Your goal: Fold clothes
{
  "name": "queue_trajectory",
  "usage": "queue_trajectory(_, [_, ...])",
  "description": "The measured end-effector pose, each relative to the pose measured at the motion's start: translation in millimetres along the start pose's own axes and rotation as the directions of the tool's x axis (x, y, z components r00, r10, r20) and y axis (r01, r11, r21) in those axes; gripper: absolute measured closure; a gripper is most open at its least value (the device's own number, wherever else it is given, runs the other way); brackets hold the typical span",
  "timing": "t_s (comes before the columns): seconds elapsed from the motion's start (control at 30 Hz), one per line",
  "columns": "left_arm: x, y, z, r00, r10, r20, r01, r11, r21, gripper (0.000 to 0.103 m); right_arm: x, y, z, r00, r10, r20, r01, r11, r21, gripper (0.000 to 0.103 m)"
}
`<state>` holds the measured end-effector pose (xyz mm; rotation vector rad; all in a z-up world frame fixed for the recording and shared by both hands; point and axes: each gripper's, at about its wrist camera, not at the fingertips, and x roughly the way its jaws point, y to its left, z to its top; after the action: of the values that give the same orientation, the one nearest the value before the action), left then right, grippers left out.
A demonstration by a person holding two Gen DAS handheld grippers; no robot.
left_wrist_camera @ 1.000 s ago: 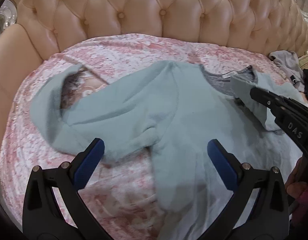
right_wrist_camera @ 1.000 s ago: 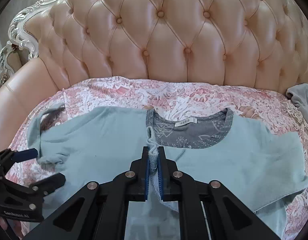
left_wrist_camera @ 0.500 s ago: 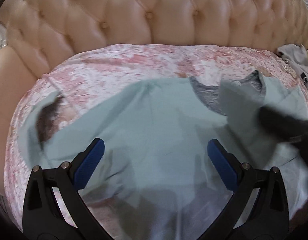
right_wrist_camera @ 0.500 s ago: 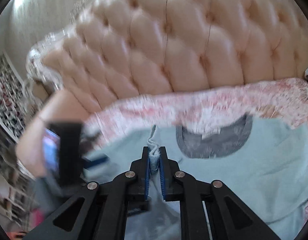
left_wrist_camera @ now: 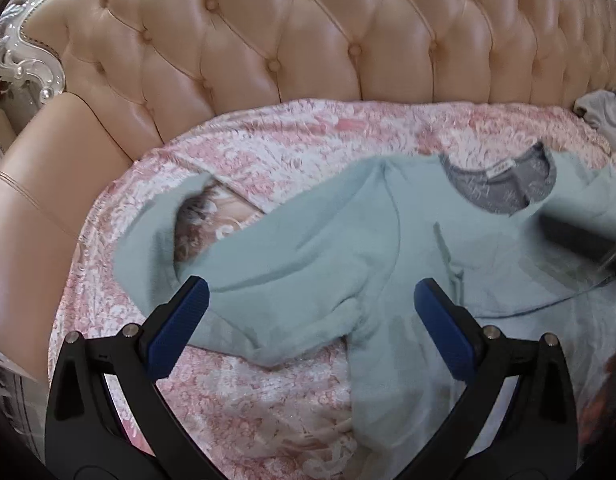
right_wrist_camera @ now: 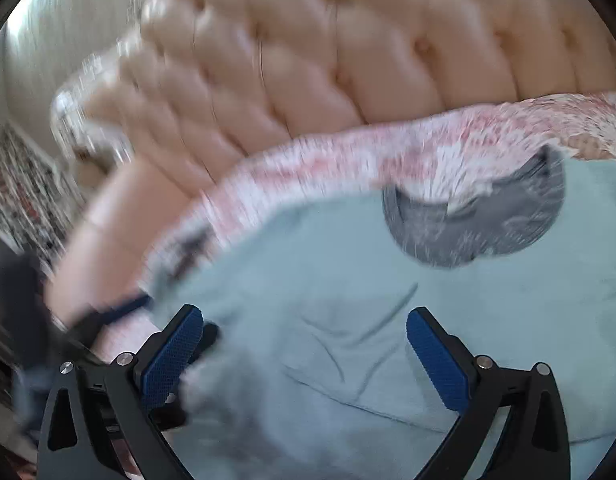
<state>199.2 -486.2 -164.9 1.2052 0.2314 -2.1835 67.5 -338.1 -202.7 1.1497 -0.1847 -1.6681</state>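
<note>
A pale blue-green shirt [left_wrist_camera: 387, 248] with a grey inner collar [left_wrist_camera: 503, 184] lies spread on the pink floral cover [left_wrist_camera: 268, 168], its left sleeve bent back in a loop. My left gripper [left_wrist_camera: 311, 296] hangs open just above the sleeve and armpit, with nothing between its pads. In the right wrist view, which is blurred, my right gripper [right_wrist_camera: 306, 320] has its jaws opening wide over the shirt [right_wrist_camera: 347, 272]. The cloth lies loose below them and neither pad presses on it. The collar [right_wrist_camera: 475, 224] sits up and to the right. The right gripper [left_wrist_camera: 579, 240] shows as a dark blur over the shirt's right shoulder.
A tufted peach leather backrest [left_wrist_camera: 308, 40] rises behind the cover, with a padded armrest [left_wrist_camera: 40, 208] at the left. A grey garment [left_wrist_camera: 603, 108] lies at the far right edge. A carved white frame [left_wrist_camera: 24, 60] shows at the upper left.
My right gripper was shut on a pinch of shirt fabric; its jaws now stand wide and the fabric has dropped. Its view has swung to the left. My left gripper dipped, then drew back.
</note>
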Motion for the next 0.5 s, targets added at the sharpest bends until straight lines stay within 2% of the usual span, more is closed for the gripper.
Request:
queue_trajectory(0.03, [-3.8,-2.1,1.5,1.0,-0.006,0.009,0.006,1.0,0.002,0.0,-20.8,-7.1,4.0,0.998,0.037,0.052,-0.039,0.998,0.042,0.0])
queue_trajectory(0.1, [-11.5,-6.3,4.5,0.999,-0.019,0.028,0.019,1.0,0.007,0.0,-67.1,-24.2,11.0,0.979,0.109,0.171,-0.131,0.983,0.125,0.0])
queue_trajectory(0.2, [-13.5,-25.4,8.4,0.997,-0.065,0.033,0.065,0.998,0.023,0.0,-134.9,-72.8,2.2,0.918,0.169,0.359,-0.279,0.918,0.28,0.0])
queue_trajectory(0.3, [-8.0,-52.2,10.7,0.993,-0.113,0.024,0.112,0.992,0.051,0.0,-174.0,-130.4,-31.1,0.85,0.149,0.505,-0.395,0.815,0.424,0.0])
queue_trajectory(0.33, [-3.2,-63.9,10.9,0.992,-0.123,0.016,0.122,0.99,0.069,0.0,-177.5,-145.2,-41.9,0.846,0.132,0.517,-0.405,0.789,0.461,0.0])
queue_trajectory(0.43, [14.1,-98.0,13.1,0.993,-0.116,-0.005,0.116,0.983,0.139,0.0,-175.7,-180.9,-69.7,0.854,0.091,0.513,-0.414,0.717,0.561,0.001])
queue_trajectory(0.47, [17.5,-104.9,14.1,0.994,-0.107,-0.004,0.107,0.982,0.157,0.0,-171.1,-187.1,-74.4,0.855,0.094,0.51,-0.424,0.691,0.585,0.007])
queue_trajectory(0.5, [21.0,-111.9,15.1,0.995,-0.098,-0.004,0.098,0.98,0.175,0.0,-167.0,-190.1,-76.2,0.847,0.104,0.521,-0.443,0.678,0.586,0.008])
